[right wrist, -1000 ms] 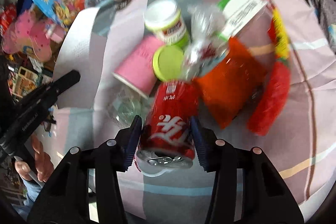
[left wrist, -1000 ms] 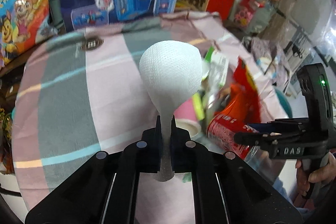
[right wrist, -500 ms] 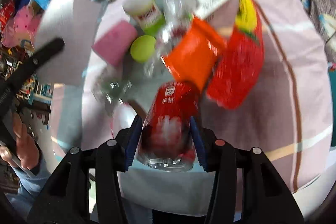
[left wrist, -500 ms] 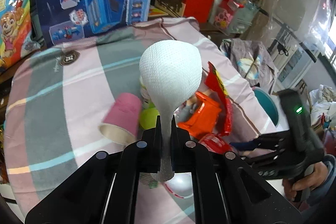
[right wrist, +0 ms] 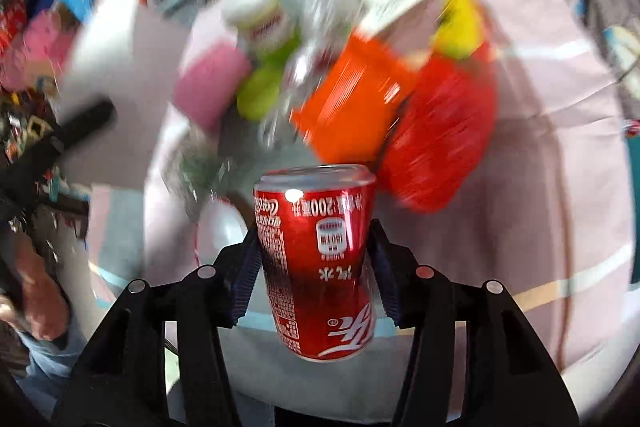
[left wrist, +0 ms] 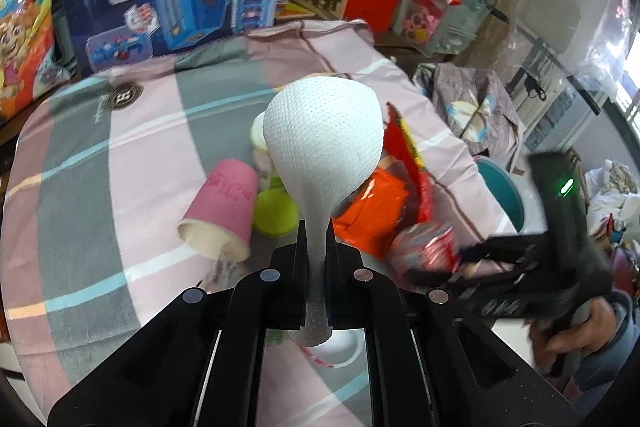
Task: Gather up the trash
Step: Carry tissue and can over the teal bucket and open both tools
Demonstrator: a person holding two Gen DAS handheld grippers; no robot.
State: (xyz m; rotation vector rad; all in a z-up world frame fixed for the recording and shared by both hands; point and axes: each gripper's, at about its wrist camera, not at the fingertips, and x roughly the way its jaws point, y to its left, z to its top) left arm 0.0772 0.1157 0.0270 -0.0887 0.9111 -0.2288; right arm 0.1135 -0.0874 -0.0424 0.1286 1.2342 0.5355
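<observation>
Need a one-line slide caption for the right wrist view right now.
Right gripper, jaws just opening, with a red soda can between its fingers above blurred wrappers on the striped cloth.

Red can [right wrist: 316, 259] between hand-held gripper [right wrist: 314, 263] pads

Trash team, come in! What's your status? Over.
Left tool shut on white bag. Right tool grips can, jaws just been opening. Cup, wrappers lie on table, none blocking.

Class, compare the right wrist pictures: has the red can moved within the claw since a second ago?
Yes. The red can has slid from deep between the right claw's fingers toward their tips, as the jaws have just been opening.
</observation>
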